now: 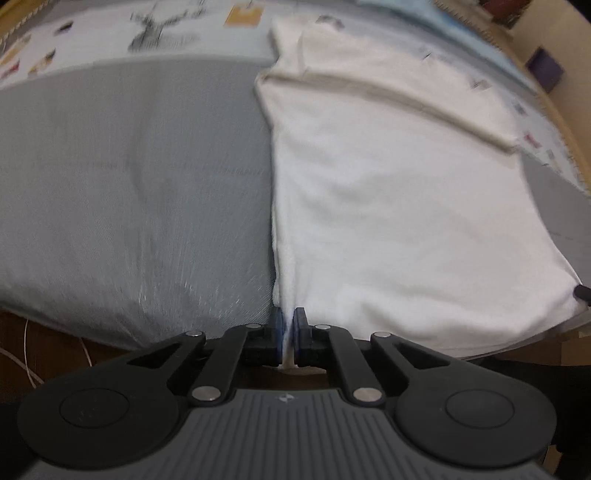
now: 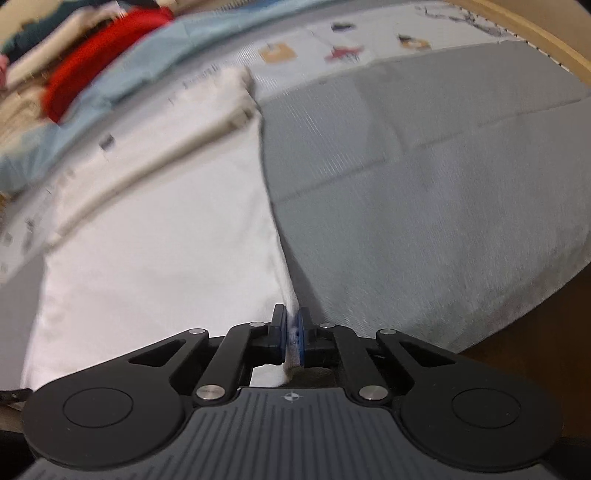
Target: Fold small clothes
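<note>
A white garment (image 1: 388, 192) lies spread on a grey cloth (image 1: 129, 184), with a beige seam crossing its far part. My left gripper (image 1: 288, 325) is shut on the garment's near left corner, white fabric pinched between the blue pads. In the right wrist view the same white garment (image 2: 155, 251) fills the left half. My right gripper (image 2: 292, 332) is shut on its near right corner, fabric showing between the pads. Both held corners are drawn up into a taut ridge toward the jaws.
A printed pale sheet (image 1: 166, 33) lies beyond the grey cloth (image 2: 443, 184). A pile of clothes with a red piece (image 2: 92, 59) on a light blue cloth (image 2: 147, 62) sits at the far left. A wooden edge (image 2: 517, 22) runs along the back.
</note>
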Action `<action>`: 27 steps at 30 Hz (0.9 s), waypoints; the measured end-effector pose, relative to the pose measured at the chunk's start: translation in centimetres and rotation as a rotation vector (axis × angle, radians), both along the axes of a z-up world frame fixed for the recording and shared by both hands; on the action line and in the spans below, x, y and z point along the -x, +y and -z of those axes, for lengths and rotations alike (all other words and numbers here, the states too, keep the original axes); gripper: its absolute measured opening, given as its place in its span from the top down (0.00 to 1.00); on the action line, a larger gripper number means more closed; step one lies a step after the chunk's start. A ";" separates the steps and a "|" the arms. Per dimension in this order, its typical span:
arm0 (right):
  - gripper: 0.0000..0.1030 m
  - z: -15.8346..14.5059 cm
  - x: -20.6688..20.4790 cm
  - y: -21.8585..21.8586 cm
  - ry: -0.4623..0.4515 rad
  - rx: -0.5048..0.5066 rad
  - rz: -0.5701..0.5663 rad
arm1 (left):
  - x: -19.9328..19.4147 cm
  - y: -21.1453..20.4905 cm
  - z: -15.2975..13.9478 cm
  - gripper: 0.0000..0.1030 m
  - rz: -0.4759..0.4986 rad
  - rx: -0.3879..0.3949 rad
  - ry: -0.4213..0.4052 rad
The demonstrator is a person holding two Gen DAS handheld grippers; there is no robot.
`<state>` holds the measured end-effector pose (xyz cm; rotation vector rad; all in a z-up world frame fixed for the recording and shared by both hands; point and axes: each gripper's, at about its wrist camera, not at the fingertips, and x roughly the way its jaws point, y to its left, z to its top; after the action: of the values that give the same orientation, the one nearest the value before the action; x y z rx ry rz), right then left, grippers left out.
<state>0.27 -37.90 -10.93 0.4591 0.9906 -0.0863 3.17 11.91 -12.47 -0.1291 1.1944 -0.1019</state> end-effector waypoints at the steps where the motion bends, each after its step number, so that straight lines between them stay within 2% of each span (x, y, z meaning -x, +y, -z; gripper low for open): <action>1: 0.95 -1.1 0.4 -0.2 -0.036 -0.026 0.005 | 0.3 -0.1 -1.0 0.95 0.011 0.006 -0.024; 4: 0.96 -4.3 1.8 -0.9 -0.131 -0.086 0.016 | 1.5 -0.1 -4.3 0.95 0.054 0.023 -0.100; 10: 0.96 -10.2 6.4 -2.2 -0.280 -0.128 0.015 | 6.0 1.4 -10.9 0.96 0.103 0.078 -0.222; 15: 0.96 -13.1 12.1 -3.8 -0.315 -0.194 0.068 | 11.8 3.8 -15.1 0.96 0.110 0.145 -0.263; 18: 0.96 -13.6 14.3 -4.5 -0.312 -0.200 0.120 | 13.4 4.2 -16.4 0.95 0.112 0.177 -0.275; 20: 0.96 -13.3 14.1 -4.5 -0.291 -0.198 0.145 | 12.7 4.1 -16.3 0.95 0.104 0.185 -0.273; 23: 0.98 -12.4 11.5 -4.3 -0.268 -0.162 0.153 | 9.4 3.5 -15.3 0.95 0.093 0.148 -0.269; 27: 0.98 -11.3 5.0 -3.7 -0.256 -0.097 0.134 | 2.5 2.5 -12.9 0.95 0.048 0.110 -0.255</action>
<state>-4.74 -41.55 0.33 0.6094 0.7143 -0.0970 0.62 14.39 0.38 -0.1782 0.9371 -0.2205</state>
